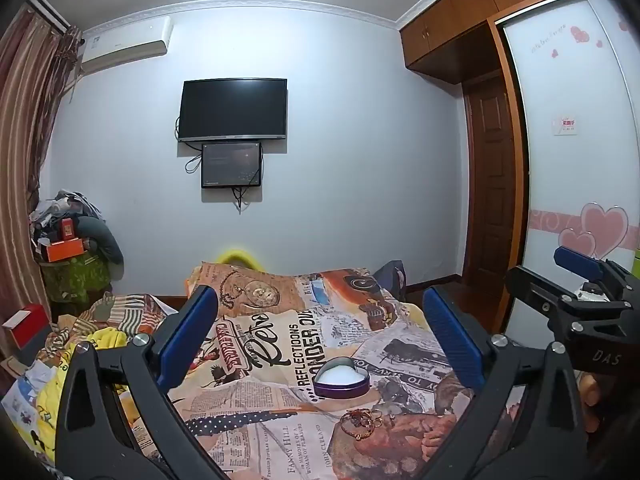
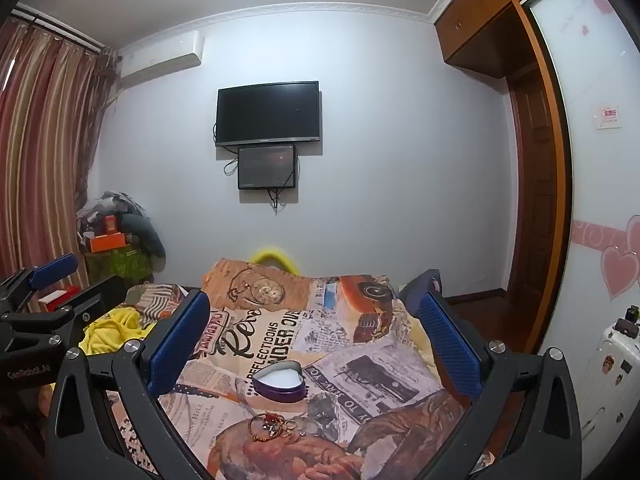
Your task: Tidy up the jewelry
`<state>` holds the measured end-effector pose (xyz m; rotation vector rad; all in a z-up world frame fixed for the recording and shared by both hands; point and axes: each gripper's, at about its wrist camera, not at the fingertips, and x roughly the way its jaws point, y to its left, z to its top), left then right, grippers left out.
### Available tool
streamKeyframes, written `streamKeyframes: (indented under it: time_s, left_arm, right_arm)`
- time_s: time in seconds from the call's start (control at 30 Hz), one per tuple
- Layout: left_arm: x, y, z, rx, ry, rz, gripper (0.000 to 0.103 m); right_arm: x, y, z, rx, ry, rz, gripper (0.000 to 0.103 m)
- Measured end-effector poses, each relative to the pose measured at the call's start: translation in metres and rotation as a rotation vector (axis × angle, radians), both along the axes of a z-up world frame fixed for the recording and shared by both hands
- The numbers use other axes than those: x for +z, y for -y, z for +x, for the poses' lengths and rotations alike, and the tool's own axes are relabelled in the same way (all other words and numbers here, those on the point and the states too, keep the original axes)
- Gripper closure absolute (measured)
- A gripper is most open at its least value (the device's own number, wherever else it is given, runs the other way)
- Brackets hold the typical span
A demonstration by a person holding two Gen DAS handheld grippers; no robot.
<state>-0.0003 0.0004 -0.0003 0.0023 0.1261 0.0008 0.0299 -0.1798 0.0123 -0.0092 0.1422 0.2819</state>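
Left wrist view: left gripper point(image 1: 320, 344) spread wide, nothing between the blue pads point(image 1: 188, 336), hovering above the bed point(image 1: 280, 452) and aimed almost level. Heart tin point(image 1: 341, 378) open on the printed quilt, white lining bare, no piece visible inside. Jewelry point(image 1: 366, 420) heaped loose on the quilt just in front of the tin, nearer the camera: a bangle, some rings, tangled together, too small to count. Right gripper point(image 1: 576, 276) seen at the right edge, likewise spread and empty. No lid in sight.

Right wrist view: right gripper point(image 2: 316, 342) spread wide too, pads point(image 2: 450, 344) clear of everything, held above the quilt. Tin point(image 2: 279, 381) near centre, lining again bare. Jewelry point(image 2: 274, 426) in the same small heap just below the tin, close to it but outside it; touching the tin wall or not, cannot tell. Left gripper point(image 2: 54, 268) visible at the left edge, empty.

Judged from both views: nothing sorted yet, task at its very start. Still to do: every piece lifted out of the heap and laid in the tin, likely one at a time. Tangle of rings and bangle probably fiddly for broad pads; soft quilt likely to give under a pinch.
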Motion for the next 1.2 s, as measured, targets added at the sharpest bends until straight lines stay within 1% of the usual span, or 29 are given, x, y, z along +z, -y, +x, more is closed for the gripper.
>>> streamKeyframes:
  time_s: [0.2, 0.3, 0.4, 0.73, 1.2]
  left_arm:
    - [0.0, -0.001, 0.001, -0.005, -0.009, -0.012, 0.0]
    - [0.005, -0.004, -0.001, -0.002, -0.01, -0.02, 0.0]
    - [0.003, -0.008, 0.006, 0.007, -0.015, -0.03, 0.0]
    - [0.003, -0.009, 0.008, 0.016, -0.02, -0.048, 0.0]
    - [-0.003, -0.012, 0.011, 0.017, -0.023, -0.052, 0.0]
  right_arm:
    - [0.001, 0.0, -0.001, -0.002, -0.003, 0.0, 0.0]
    - [0.001, -0.001, 0.0, -0.004, -0.004, 0.001, 0.0]
    - [0.001, -0.001, -0.002, 0.001, 0.0, 0.001, 0.0]
    - [0.0, -0.004, -0.006, 0.001, -0.002, 0.001, 0.0]
    - [0.0, -0.004, -0.004, 0.002, -0.005, 0.001, 0.0]
